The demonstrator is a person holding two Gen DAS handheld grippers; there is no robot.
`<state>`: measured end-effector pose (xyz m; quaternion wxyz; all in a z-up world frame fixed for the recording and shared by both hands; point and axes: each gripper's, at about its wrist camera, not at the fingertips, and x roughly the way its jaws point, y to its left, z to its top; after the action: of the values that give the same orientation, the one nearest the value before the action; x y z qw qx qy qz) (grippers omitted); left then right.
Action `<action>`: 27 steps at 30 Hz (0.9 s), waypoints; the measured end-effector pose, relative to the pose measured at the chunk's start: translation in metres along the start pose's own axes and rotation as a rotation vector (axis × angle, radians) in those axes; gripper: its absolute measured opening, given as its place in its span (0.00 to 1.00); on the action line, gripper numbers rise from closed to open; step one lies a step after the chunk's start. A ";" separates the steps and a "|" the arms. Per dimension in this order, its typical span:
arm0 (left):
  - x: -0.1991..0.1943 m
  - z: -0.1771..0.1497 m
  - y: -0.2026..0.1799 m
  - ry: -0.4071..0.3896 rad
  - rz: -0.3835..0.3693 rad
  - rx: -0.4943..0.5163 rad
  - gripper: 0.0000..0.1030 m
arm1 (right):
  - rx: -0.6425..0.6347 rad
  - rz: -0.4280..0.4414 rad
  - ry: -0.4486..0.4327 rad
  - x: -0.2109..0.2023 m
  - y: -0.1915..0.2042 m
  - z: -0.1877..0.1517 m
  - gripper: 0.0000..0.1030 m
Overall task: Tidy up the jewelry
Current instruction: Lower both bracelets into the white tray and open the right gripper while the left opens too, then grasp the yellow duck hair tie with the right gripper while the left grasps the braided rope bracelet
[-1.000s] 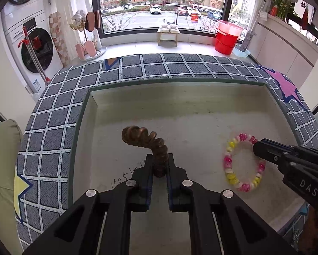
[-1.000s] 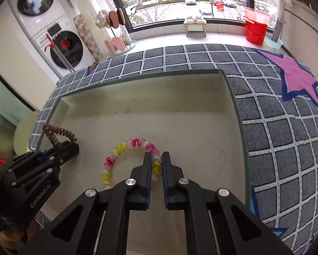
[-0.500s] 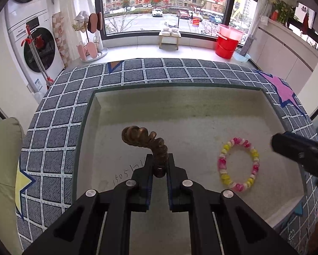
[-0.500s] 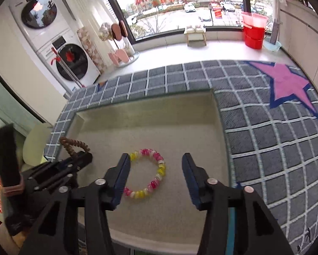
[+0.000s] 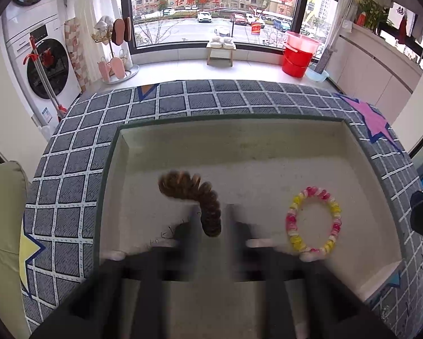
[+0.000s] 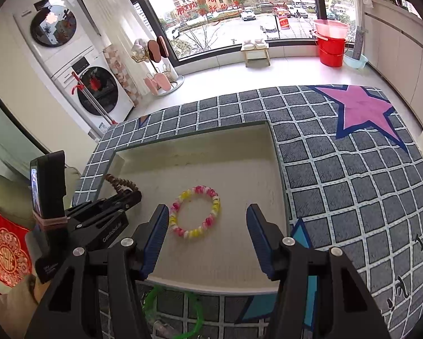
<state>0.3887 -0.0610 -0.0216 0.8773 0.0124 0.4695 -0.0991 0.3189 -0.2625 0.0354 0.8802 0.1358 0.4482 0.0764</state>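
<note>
A brown bead bracelet stands curled in the beige tray, left of middle. My left gripper is around its near end with its jaws opening, blurred, a gap on each side of the beads. A pink and yellow bead bracelet lies flat in the tray's right half. In the right wrist view the same bracelet lies below my right gripper, which hovers open above the tray's near edge and touches nothing. The left gripper shows there at the brown bracelet.
The tray sits on a grey checked mat with a pink star. A green ring lies on the mat in front of the tray, under my right gripper. Washing machines, a stool and red buckets stand far off.
My left jaws, shut on the brown bracelet before, have sprung apart. My right gripper opened, let go of the pink and yellow bracelet, then rose and drew back from it.
</note>
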 end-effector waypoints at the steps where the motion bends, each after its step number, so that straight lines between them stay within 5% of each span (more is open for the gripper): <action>1: -0.004 0.000 0.000 -0.024 0.023 -0.011 1.00 | 0.002 0.001 -0.003 -0.002 0.000 -0.001 0.59; 5: -0.013 0.009 0.001 -0.060 0.019 -0.009 1.00 | 0.021 0.004 -0.012 -0.011 -0.003 -0.004 0.60; 15: -0.069 -0.010 0.001 -0.151 -0.009 0.022 1.00 | 0.085 0.107 -0.037 -0.037 -0.010 -0.022 1.00; 23: -0.119 -0.063 0.014 -0.150 -0.068 -0.021 1.00 | 0.053 0.100 -0.217 -0.096 -0.007 -0.044 1.00; 27: -0.135 -0.093 0.017 -0.162 -0.031 0.015 1.00 | 0.047 0.083 -0.203 -0.114 -0.004 -0.054 1.00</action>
<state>0.2432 -0.0117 0.0366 0.9106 0.0035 0.3965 -0.1168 0.2085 -0.2863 0.0913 0.9137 0.1819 0.3526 0.0882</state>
